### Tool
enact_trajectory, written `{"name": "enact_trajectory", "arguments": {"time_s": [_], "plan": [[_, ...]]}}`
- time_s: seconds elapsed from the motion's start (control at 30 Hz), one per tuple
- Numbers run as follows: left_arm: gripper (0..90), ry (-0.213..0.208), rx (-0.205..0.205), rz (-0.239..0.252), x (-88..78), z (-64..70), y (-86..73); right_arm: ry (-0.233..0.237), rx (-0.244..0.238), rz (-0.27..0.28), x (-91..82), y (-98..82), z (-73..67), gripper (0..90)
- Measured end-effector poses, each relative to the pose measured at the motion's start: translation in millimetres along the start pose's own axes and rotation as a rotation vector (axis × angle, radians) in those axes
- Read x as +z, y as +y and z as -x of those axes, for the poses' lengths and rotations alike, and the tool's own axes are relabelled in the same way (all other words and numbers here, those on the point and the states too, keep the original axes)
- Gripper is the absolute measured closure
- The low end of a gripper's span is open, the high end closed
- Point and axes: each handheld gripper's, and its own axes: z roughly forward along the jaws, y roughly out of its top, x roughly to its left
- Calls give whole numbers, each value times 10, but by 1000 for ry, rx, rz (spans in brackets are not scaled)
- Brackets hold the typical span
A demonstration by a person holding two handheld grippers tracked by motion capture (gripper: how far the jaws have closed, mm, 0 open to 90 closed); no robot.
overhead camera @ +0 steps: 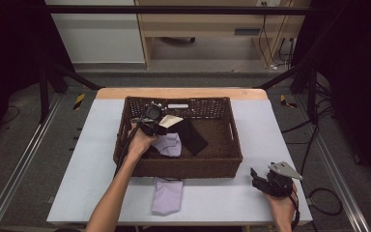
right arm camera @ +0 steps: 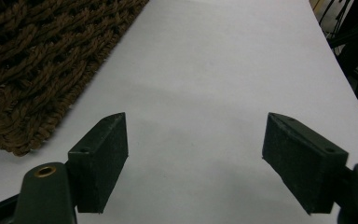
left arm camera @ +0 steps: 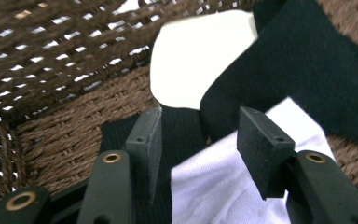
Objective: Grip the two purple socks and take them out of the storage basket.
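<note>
One basket, four cloths

The high view is rendering dim and soft, its edges at 9 and 3 o'clock falling into blackness. Overhead light is brightening the surface. The cream cloth is glaring toward 12 o'clock, and near parts are blurring.

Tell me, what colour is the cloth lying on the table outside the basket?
Light purple cloth, clearest in the high view.
</note>
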Motion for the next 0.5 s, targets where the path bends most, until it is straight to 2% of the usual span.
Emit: {"name": "enact_trajectory", "arguments": {"time_s": [0.33, 0.5], "plan": [[501, -27, 27, -58, 52, 37, -12, 0, -4, -2, 0, 0, -4, 223], [552, -49, 36, -120, 110, 49, -24, 0, -3, -4, 2, 1, -6, 221]]}}
